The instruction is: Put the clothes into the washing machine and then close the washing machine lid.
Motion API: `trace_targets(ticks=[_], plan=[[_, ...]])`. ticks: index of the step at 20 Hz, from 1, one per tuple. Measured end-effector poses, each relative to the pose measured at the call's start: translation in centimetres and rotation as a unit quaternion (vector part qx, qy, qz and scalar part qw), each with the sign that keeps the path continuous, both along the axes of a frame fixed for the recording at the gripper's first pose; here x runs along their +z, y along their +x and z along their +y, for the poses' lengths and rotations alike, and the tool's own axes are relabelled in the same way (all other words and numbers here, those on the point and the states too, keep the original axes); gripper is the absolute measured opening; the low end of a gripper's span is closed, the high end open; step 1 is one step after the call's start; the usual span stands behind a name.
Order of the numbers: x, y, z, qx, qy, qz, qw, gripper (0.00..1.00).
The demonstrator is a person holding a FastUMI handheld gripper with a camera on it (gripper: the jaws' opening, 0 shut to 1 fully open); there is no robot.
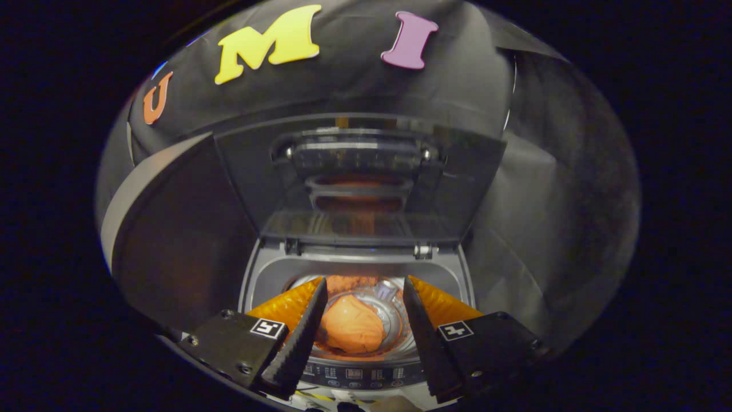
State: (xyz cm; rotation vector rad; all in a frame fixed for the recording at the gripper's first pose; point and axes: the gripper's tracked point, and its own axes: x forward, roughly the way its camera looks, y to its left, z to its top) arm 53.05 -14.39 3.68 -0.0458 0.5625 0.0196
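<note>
A single bundle of orange cloth [350,331] lies in the steel drum [394,320] of a grey top-loading washing machine [269,274], low in the middle of the frame. The bundle is an oval lump, its long axis running from the near left toward the far right of the drum; which way the garment itself points cannot be made out, since it is balled up. Its left edge is hidden behind the left finger. A second patch of orange shows at the drum's far wall, too dim to tell whether it is cloth or reflection.

The one gripper [365,286] hovers above the tub with its two fingers spread wide, holding nothing; the bundle shows in the gap between them, below and beyond the tips.

The dark translucent lid [360,177] stands open and upright behind the tub, on two hinges. A strip of buttons, the control panel [354,375], runs along the near edge, partly covered by the fingers.
</note>
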Motion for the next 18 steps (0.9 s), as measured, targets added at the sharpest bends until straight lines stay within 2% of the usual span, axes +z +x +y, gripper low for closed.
trace_targets(ticks=[7, 18], plan=[[7.6, 1.2, 1.4, 0.011, -0.001, -0.075, 0.997, 0.83], [15.1, 4.9, 3.2, 0.017, 0.013, -0.122, 0.992, 0.83]])
